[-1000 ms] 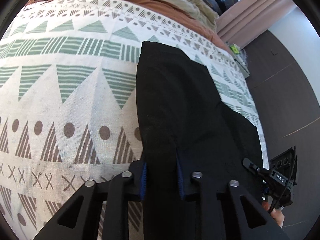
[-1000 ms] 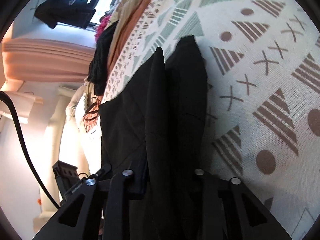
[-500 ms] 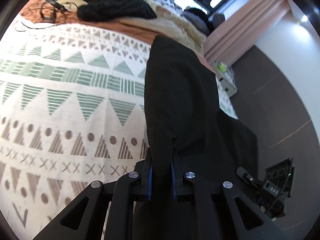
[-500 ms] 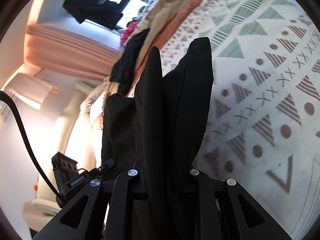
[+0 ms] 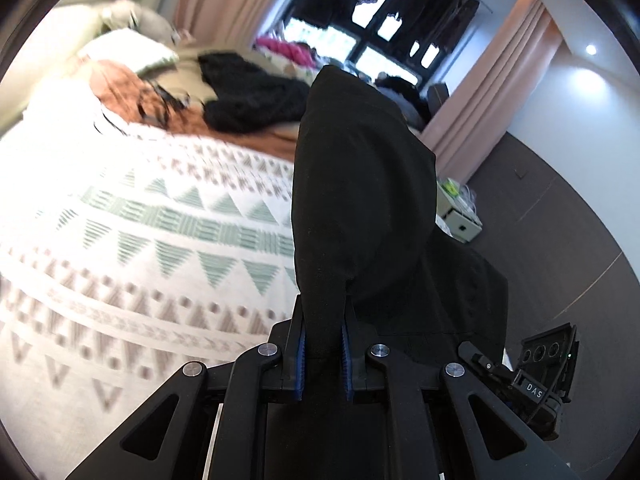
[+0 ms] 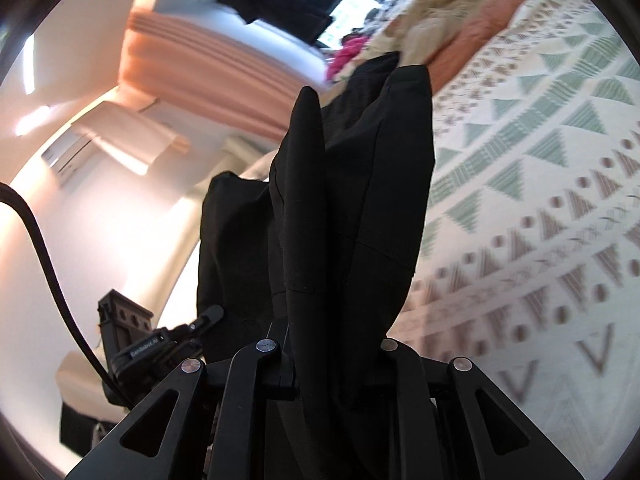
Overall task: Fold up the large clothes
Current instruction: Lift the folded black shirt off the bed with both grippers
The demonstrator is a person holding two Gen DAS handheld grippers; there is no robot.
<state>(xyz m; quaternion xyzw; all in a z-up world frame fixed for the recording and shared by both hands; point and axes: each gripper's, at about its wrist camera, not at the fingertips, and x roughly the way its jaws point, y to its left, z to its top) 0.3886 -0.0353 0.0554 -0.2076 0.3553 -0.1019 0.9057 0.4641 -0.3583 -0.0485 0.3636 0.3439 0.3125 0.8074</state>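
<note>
1. The black garment [image 5: 360,208] is pinched between the blue pads of the left claw [image 5: 323,356], which is pressed together on a fold of the cloth.
2. In the right wrist view, the black garment [image 6: 352,200] is likewise clamped in the right claw [image 6: 336,364]; its pads are hidden by bunched cloth, but the fabric is seen rising straight out from between the fingers.
3. The garment is held up off the bed, stretched between the two claws, with folds standing in front of each camera.
4. The patterned bedspread [image 5: 160,240], white with green and brown triangles, is seen beneath and beside the garment.
5. A heap of other clothes [image 5: 248,92] is seen at the far end of the bed, near pink curtains [image 5: 492,92] and a window.
</note>
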